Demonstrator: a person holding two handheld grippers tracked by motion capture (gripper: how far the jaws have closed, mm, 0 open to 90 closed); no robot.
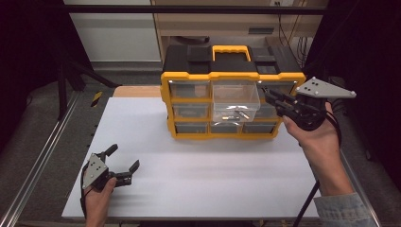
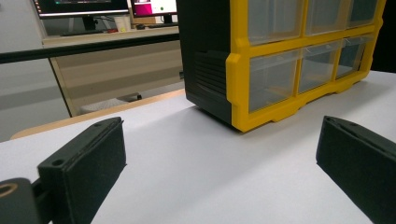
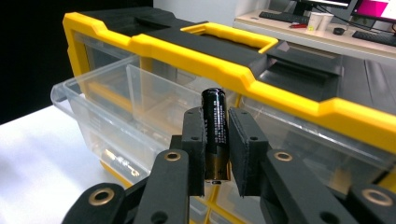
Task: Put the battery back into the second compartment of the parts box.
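A yellow and black drawer organizer [image 1: 231, 75] stands at the back of the white table. Its clear top middle drawer [image 1: 235, 101] is pulled out toward me. My right gripper [image 1: 273, 98] hovers at the organizer's right front corner, level with the top row. In the right gripper view, the right gripper [image 3: 215, 120] is shut on a black cylindrical battery [image 3: 214, 105] that stands upright between the pads, just in front of the open drawer [image 3: 102, 107]. My left gripper [image 1: 124, 157] rests low at the table's front left, open, with nothing between the jaws [image 2: 222, 140].
Small metal parts lie in the bottom of the open drawer [image 1: 236, 113]. The other drawers [image 2: 273, 77] are pushed in. The white tabletop [image 1: 203, 175] stretches between the two hands. A metal rail [image 1: 42, 156] runs along the left side.
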